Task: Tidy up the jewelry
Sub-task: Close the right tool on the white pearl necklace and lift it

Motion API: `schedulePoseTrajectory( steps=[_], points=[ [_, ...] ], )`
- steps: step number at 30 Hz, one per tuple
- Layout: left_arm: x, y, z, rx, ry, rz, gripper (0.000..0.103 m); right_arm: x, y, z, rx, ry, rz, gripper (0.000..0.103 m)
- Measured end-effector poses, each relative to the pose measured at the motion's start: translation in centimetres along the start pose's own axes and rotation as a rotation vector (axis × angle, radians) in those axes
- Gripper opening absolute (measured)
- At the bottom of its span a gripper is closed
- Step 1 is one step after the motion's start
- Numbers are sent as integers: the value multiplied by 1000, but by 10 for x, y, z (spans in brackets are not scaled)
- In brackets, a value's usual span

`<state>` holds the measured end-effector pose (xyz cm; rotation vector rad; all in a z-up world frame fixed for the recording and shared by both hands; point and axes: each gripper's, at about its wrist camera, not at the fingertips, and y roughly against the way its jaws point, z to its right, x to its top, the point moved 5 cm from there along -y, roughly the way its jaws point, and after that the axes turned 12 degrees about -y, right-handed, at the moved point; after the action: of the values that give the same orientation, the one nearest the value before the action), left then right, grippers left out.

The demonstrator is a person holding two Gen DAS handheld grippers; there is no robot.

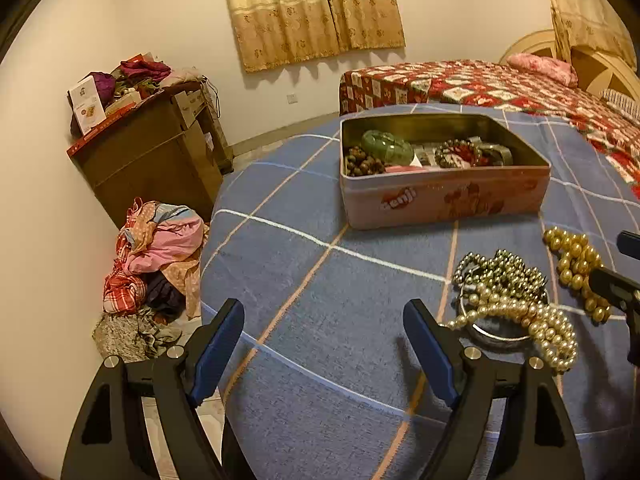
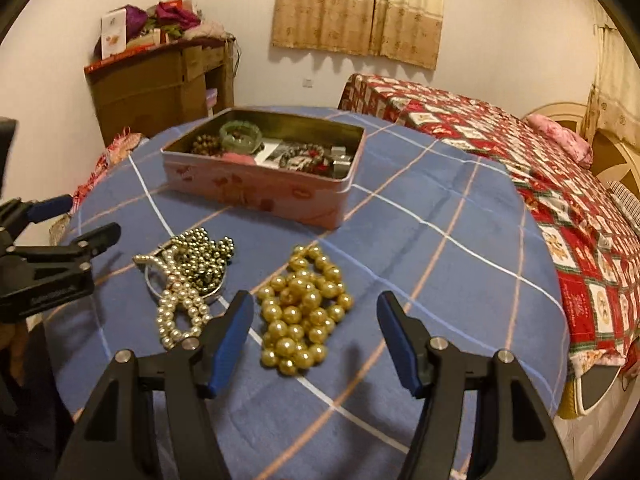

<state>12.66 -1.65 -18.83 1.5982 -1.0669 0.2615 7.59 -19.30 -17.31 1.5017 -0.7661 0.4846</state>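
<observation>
Right wrist view: the right gripper [image 2: 314,326] is shown low in the frame with jaws spread and nothing pinched; the gold bead necklace [image 2: 302,312] lies on the blue checked cloth [image 2: 440,240] between and just ahead of the blue pads [image 2: 232,336]. A pick-up of this necklace is judged to be the step in hand. The next move calls for lowering, closing on the bunched strand, and carrying it to the pink tin [image 2: 264,184] in the upper middle of the frame, already partly filled.

Left wrist view: the left gripper [image 1: 324,344] is seen spread and empty beside the pearl and dark bead pile [image 1: 508,300]. Lettering on the tin wall is seen, apparently "Benji".
</observation>
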Motion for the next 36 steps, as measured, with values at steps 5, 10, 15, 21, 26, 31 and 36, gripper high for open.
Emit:
schedulePoseTrajectory(
  steps=[5, 10, 15, 21, 26, 31, 36],
  points=[
    [-1, -1, 3, -32, 8, 1, 82, -3, -11, 18, -41, -23, -54, 34],
    [4, 2, 12, -55, 4, 4, 82, -2, -8, 51, -147, -79, -56, 33],
    [9, 11, 17, -79, 19, 9, 82, -5, 2, 56, -133, -101, -44, 33],
    [13, 9, 26, -34, -34, 6, 82, -2, 24, 46, -42, -123, 20, 35],
    [5, 2, 2, -3, 21, -16, 82, 4, 26, 8, 103, -86, 12, 50],
    [-2, 1, -7, -6, 40, -20, 82, -2, 16, -38, 213, 10, -38, 50],
    [-6, -5, -6, -23, 51, -26, 82, -15, 4, -50, 217, 74, -88, 50]
  ],
)
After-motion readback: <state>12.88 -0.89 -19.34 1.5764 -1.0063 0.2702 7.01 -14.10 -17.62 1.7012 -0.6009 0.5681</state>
